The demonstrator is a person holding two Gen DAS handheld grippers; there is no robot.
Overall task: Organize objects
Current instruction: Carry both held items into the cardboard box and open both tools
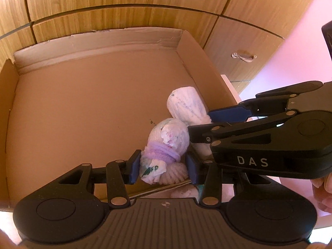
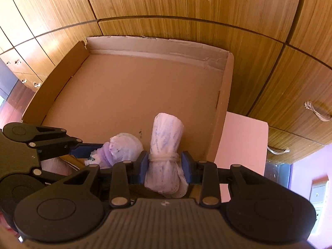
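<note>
Shallow brown cardboard box [image 1: 72, 103], open top, sits against light wood-grain cabinet fronts [image 1: 124, 0]; floor of the box mostly bare.

Left gripper [image 1: 162, 171]: blue-padded fingers spread either side of a white cloth roll bound with a purple fuzzy band [image 1: 166, 145]. Left pad sits just at the cloth; right pad stands a little off it. Contact on the left side is hard to judge from this angle. The roll rests at the near edge of the box, right of centre, tilted, with its printed end toward the camera. A ribbed pale pink item [image 1: 176, 173] lies under its near end.

Right gripper [image 2: 165, 167]: blue pads pressed against both sides of a longer white cloth roll with faint blue print [image 2: 166, 145], pinching it at the white string tie around its waist. This roll points away into the box, near the right wall, and lies just beside the purple-banded one.

Pale pink flat surface [image 2: 242, 141] outside the box's right wall. Metal drawer handle [image 2: 317, 112] on the cabinet at far right.
</note>
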